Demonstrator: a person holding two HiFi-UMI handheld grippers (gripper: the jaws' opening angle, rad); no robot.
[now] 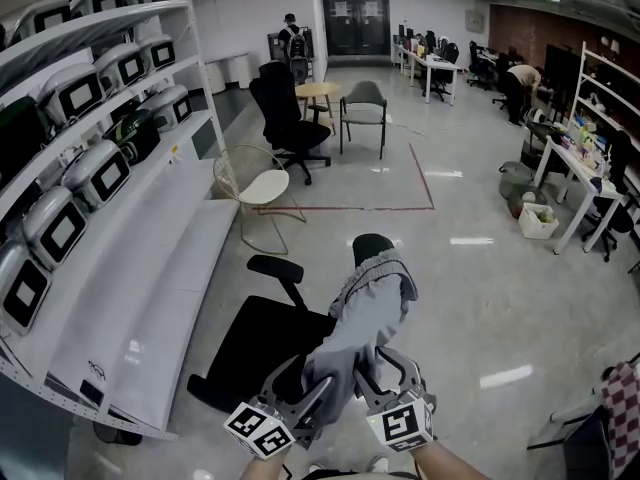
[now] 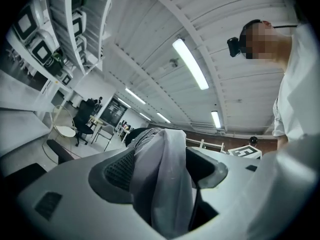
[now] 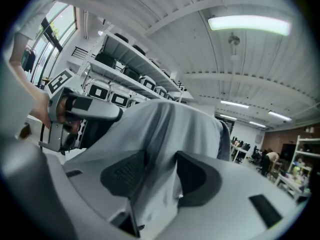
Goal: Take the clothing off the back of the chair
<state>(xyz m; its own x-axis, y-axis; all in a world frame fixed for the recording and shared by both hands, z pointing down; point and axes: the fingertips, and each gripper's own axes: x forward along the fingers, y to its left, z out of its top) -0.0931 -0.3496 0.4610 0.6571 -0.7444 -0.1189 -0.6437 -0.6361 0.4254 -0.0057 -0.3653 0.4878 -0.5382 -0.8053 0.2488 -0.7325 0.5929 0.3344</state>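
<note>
A grey garment [image 1: 368,313] hangs over the back of a black office chair [image 1: 262,336] and trails down towards me. Both grippers sit at its lower end. My left gripper [image 1: 305,388] is open, and a fold of the garment [image 2: 167,184] runs loosely between its jaws [image 2: 165,169]. My right gripper [image 1: 388,376] is open too. The garment [image 3: 165,129] passes between its jaws [image 3: 159,171] with a gap beside one pad. In the right gripper view the left gripper [image 3: 75,115] shows at the left. The chair's headrest [image 1: 372,244] pokes out above the garment.
White shelving [image 1: 150,268] with several grey boxy devices [image 1: 100,173] runs along the left. A white wire chair [image 1: 258,186], another black office chair [image 1: 288,118] and a grey chair [image 1: 363,108] stand beyond. Desks [image 1: 590,183] and people are at the far right.
</note>
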